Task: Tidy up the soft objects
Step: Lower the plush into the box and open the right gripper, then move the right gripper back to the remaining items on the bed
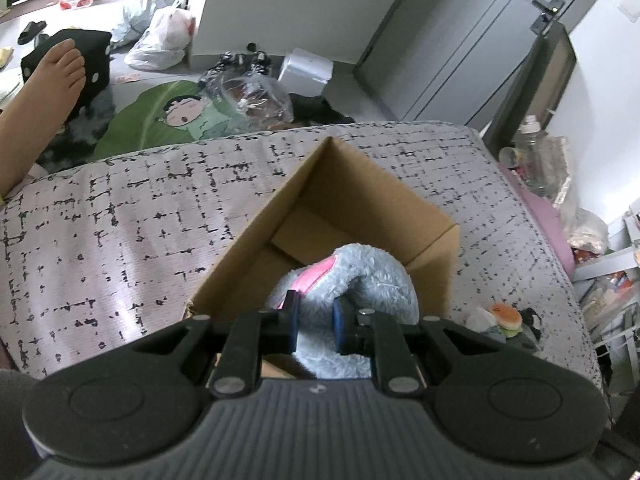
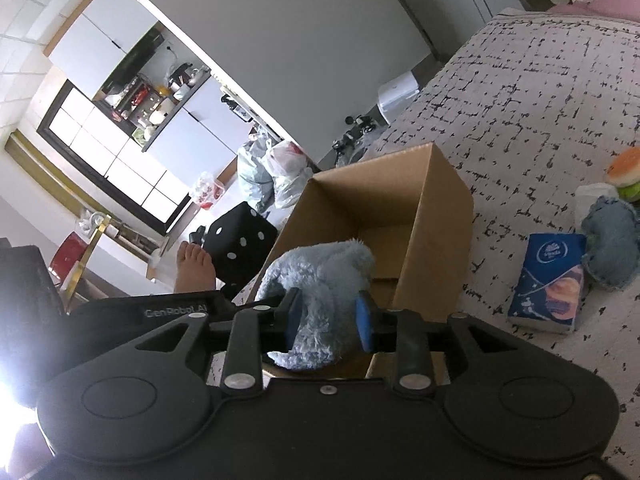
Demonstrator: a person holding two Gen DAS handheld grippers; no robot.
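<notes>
Both grippers, left gripper point(image 1: 314, 326) and right gripper point(image 2: 329, 318), have jaws clamped on one blue plush toy point(image 1: 360, 280) above the cardboard box point(image 1: 360, 196), otherwise empty. Tissue pack point(image 2: 550, 280), denim cushion point(image 2: 612, 248), burger toy point(image 2: 624, 172) left near the bed point(image 1: 120, 220) edge.

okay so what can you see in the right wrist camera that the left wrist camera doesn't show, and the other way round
Only the right wrist view shows the blue tissue pack and the denim cushion on the bed cover, plus kitchen shelves. Only the left wrist view shows the green cartoon pillow and the grey door. Both show the cardboard box, the blue plush toy clamped by the left gripper and the right gripper, the burger toy and the black dice cushion.
</notes>
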